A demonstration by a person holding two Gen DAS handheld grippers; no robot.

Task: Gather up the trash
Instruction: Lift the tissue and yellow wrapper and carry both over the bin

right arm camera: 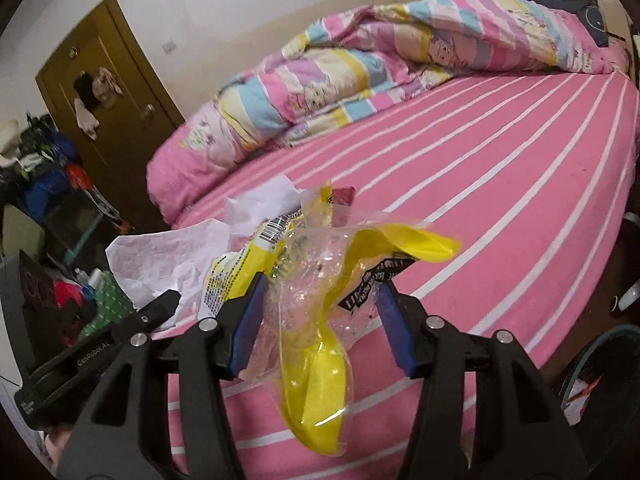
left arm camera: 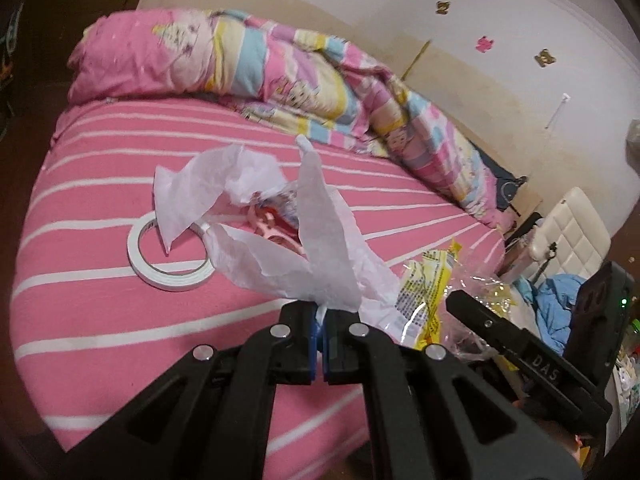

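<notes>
both tongs are lifted above the pink bed sheet with white stripes (left arm camera: 100,184), each with trash in its grip. the left gripper (left arm camera: 320,322) is squeezed fully together, its blue-lined black jaws pinching the lower edge of a crumpled white tissue paper (left arm camera: 280,240); the tissue fans upward and away from the tips in several torn flaps, and something pink and printed shows through the folds at its middle, too hidden to make out. beyond the tissue, a white roll of tape (left arm camera: 168,256) lies flat on the sheet, partly covered in view by one hanging flap.

the right gripper (right arm camera: 320,296) stands about half apart, its blue pads (right arm camera: 248,324) pressing from both sides on a crinkled clear-and-yellow plastic wrapper with black print (right arm camera: 320,312). the wrapper bulges up between the fingers, juts out ahead of them and droops down below the jaws toward the camera. in the left wrist view the same wrapper (left arm camera: 424,292) sits just to the right of the tissue, with the black right tong beside it; in the right wrist view the tissue (right arm camera: 172,256) sits just left of the wrapper, the two bundles nearly touching.

a rumpled pink, yellow and blue cartoon-print quilt (right arm camera: 360,68) is heaped along the far side of the bed, well apart from both tongs.
</notes>
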